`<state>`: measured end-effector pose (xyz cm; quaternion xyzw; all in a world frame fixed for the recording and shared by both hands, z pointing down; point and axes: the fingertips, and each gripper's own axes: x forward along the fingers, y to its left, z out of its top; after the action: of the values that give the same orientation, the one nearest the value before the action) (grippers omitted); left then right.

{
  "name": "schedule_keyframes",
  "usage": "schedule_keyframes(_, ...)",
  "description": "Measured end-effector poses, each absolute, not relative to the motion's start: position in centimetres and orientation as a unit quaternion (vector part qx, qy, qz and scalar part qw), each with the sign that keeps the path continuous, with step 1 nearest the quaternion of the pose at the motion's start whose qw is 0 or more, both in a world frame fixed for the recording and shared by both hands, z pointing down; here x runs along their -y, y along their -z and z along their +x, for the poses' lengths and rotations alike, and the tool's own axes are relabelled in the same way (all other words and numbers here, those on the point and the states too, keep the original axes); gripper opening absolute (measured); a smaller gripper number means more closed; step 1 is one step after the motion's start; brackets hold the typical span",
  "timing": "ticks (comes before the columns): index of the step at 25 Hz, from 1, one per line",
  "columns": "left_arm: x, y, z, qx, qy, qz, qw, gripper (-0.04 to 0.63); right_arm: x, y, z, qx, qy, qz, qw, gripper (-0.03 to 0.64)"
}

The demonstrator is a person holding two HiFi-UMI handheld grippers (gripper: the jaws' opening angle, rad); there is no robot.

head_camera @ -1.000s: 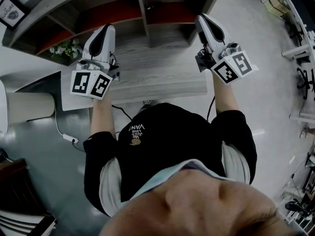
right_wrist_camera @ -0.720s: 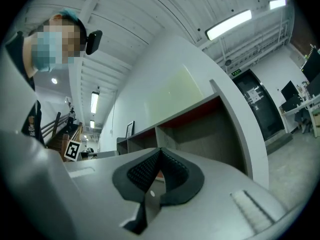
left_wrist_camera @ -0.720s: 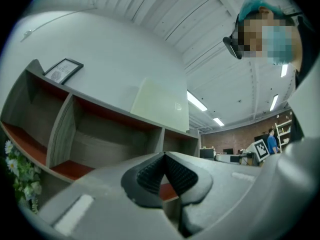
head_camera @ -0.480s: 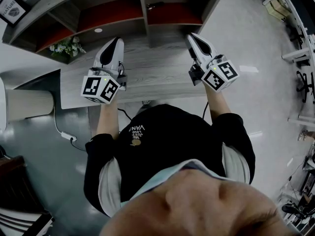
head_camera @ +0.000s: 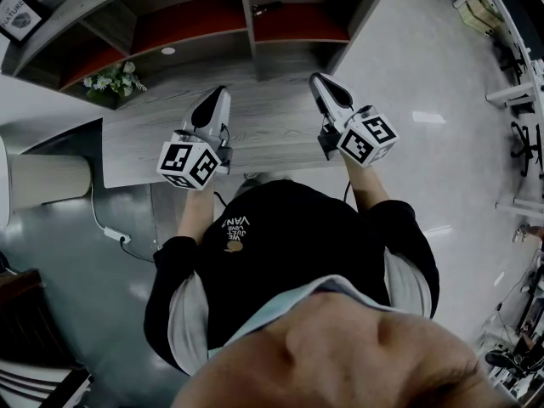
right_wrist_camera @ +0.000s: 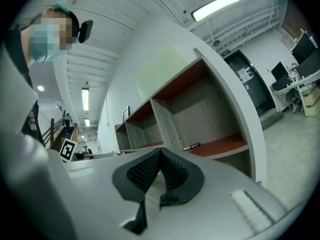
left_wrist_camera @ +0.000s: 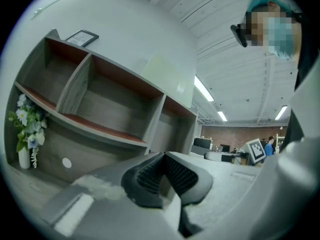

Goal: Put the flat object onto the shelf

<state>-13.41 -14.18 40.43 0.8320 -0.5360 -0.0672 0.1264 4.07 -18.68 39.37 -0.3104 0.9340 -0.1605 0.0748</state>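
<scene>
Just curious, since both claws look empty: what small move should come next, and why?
Probably open the claws. The left claw and right claw are both shut on nothing above the desk, and no flat object shows there yet.

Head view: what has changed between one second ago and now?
The left gripper and right gripper sank toward the desk, drawing closer together and nearer the person. Both stayed shut and empty. The shelf, flowers and pen did not move.

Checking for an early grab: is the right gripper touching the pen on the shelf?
Apart. In the head view the right gripper hangs over the desk, well short of the pen on the shelf.
</scene>
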Motion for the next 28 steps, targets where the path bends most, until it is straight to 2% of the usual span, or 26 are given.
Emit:
schedule_keyframes(15, 12.8, -44.4, -12.3, 0.536, 0.053, 0.824, 0.177, 0.002, 17.4, -42.9, 4.2, -0.926, 0.194, -0.321, 0.042, -0.002)
schedule_keyframes(28, 12.5, -45.6, -12.4, 0.538, 0.049, 0.819, 0.192, 0.001, 16.8, -44.7, 4.3, -0.920, 0.212, -0.328, 0.029, -0.002)
